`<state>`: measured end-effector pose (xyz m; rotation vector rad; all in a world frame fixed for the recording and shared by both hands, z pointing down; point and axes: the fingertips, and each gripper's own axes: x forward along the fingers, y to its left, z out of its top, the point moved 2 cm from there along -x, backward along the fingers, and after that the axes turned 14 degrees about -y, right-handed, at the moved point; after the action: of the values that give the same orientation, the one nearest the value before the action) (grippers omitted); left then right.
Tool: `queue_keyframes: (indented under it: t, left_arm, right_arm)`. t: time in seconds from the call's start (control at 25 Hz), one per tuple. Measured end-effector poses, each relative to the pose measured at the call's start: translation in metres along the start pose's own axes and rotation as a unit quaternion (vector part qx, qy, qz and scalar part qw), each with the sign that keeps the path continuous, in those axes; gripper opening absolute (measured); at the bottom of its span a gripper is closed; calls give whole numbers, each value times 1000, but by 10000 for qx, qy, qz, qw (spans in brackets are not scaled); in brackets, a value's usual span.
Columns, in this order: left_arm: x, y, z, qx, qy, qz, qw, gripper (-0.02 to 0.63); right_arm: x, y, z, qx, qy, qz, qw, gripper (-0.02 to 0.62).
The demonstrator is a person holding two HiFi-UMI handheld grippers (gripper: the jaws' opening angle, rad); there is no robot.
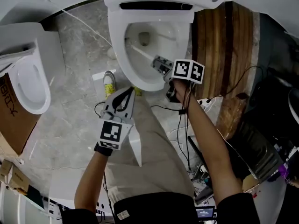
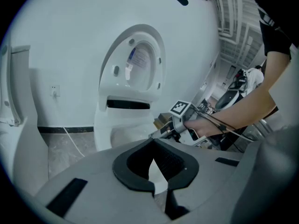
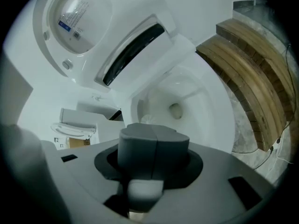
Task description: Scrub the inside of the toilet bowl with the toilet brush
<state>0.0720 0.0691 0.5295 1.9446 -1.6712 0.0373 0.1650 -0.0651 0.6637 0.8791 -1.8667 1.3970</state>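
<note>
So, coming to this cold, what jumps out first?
The open white toilet at top centre, with the right gripper shut on the toilet brush that reaches into its bowl. The left gripper hangs open and empty over the person's thigh. Wooden planks lie right of the toilet.

Little can be read here. The cardboard box (image 1: 9, 125) at the left edge of the head view carries dark printed letters, turned sideways and cut off, forming no legible word. A sticker (image 3: 73, 17) with blue print sits inside the raised toilet lid (image 3: 93, 50), its lines too small to read. The cubes on the left gripper (image 1: 125, 96) and right gripper (image 1: 158, 63) bear black-and-white square code patterns only.
</note>
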Motion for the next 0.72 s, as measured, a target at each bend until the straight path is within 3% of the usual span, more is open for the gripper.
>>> queue_keyframes:
  t: [0.32,0.4,0.48,0.56,0.6,0.72]
  left_arm:
    - [10,-3,-1,19,83,26,10000,18]
    - [13,-4,-2,53,127,16,9999,18]
    - [16,-4,-4,81,152,-3,9999,18]
    - [17,-3,-6,71,180,15,9998,18]
    - [17,-2,-6,59,195,49,9998,18]
    - [19,6,-3,-11,182,207,9996,18]
  right_arm:
    - [28,6,33,75,-622,-16,9980,166]
    - [27,3,42,-167,-752,-73,9970,166]
    - [18,-1,51,-867,-883,-190,9921,164]
    - [5,-1,53,-2097,-904,-322,9730,164]
    - [0,1,51,-2809,-843,-333,9554,164]
    - [-4,12,39,-4711,-506,-164,8804,164]
